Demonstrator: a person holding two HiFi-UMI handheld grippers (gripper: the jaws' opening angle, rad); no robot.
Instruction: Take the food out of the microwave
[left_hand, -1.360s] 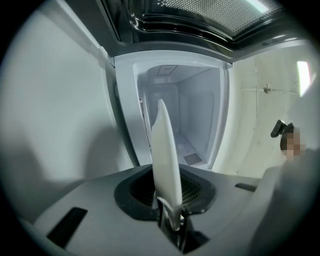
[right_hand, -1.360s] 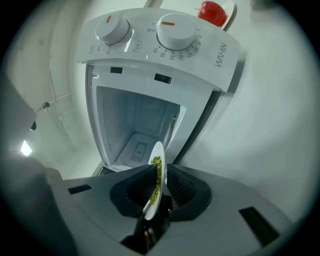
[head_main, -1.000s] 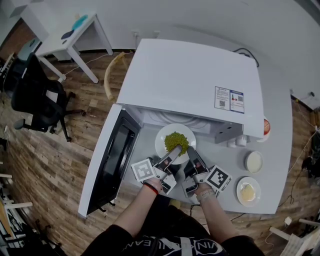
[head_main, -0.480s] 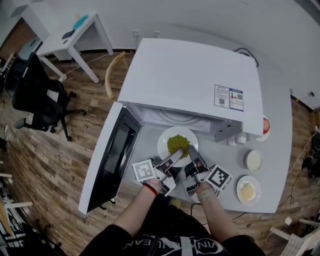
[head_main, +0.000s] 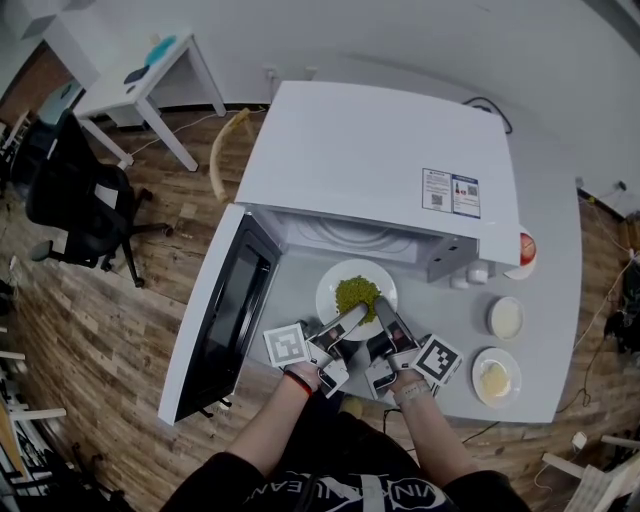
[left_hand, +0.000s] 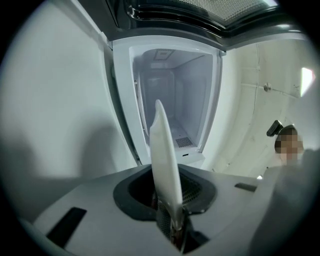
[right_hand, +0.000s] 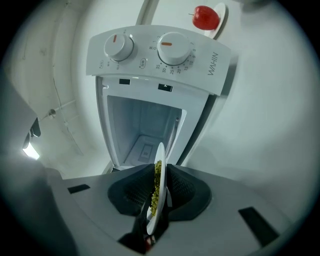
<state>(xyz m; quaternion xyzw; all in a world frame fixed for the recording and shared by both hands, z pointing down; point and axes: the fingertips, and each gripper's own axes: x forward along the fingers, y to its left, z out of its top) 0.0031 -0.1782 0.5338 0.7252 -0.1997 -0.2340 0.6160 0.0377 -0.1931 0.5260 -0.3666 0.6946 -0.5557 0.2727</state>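
Just outside the open microwave (head_main: 380, 170), a white plate (head_main: 330, 290) heaped with green food (head_main: 356, 296) sits in front of the empty cavity, over the grey table (head_main: 545, 300), with the swung-out door (head_main: 215, 320) to its left. Whether the plate touches the table cannot be told. Both forearms reach in from the near edge, close together and nearly parallel, the left hand (head_main: 308, 368) and right hand (head_main: 405, 378) side by side and each wrapped round its tool. The left gripper (head_main: 348, 320) and right gripper (head_main: 386, 316) point level toward the far side, at the oven mouth. Each is clamped on the plate's near rim: the left gripper view shows the bare white edge pinched between its pads, and the right gripper view shows rim and green food squeezed between the dark pads, with the dials (right_hand: 172, 47) beyond. Two small dishes (head_main: 507, 320) stand well apart on the table to the right, and a red fruit (head_main: 526, 247) lies farther back.
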